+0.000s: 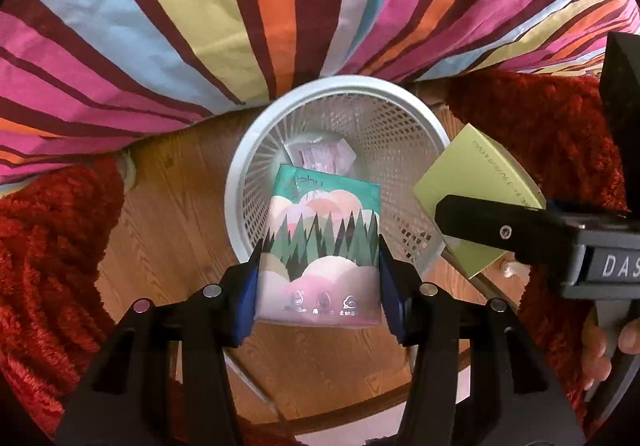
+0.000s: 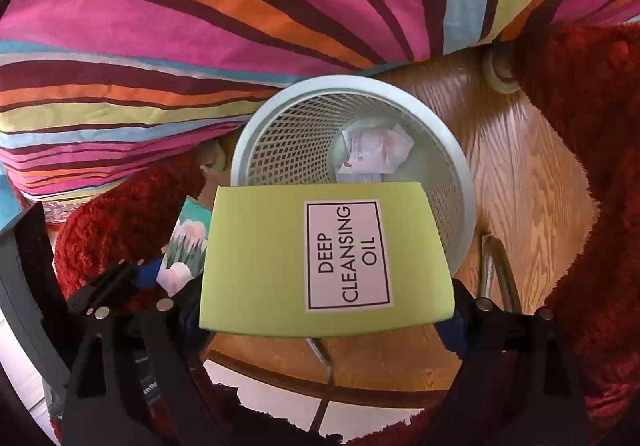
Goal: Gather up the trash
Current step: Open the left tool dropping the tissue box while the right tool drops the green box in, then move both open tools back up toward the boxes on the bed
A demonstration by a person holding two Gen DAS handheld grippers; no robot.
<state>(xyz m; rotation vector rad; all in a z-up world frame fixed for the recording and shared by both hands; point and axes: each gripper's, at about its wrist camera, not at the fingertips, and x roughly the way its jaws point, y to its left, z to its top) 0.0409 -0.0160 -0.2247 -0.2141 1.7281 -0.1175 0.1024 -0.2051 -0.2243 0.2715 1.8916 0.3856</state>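
Your left gripper [image 1: 318, 278] pinches the tissue pack [image 1: 320, 246], long axis pointing up-frame over the mesh wastebasket [image 1: 420, 109]. Your right gripper [image 2: 320, 322] clamps the green box [image 2: 256, 258] flat above the rim, lower centre.

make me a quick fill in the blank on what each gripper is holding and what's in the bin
1. The left gripper is shut on a tissue pack printed with dark green ____.
2. The right gripper is shut on a yellow-green box labelled DEEP ____ OIL.
3. Both items hang above a white ____ wastebasket standing on the wooden floor.
4. A crumpled ____ already lies at the bottom of the wastebasket.

Missing words: trees; CLEANSING; mesh; wrapper
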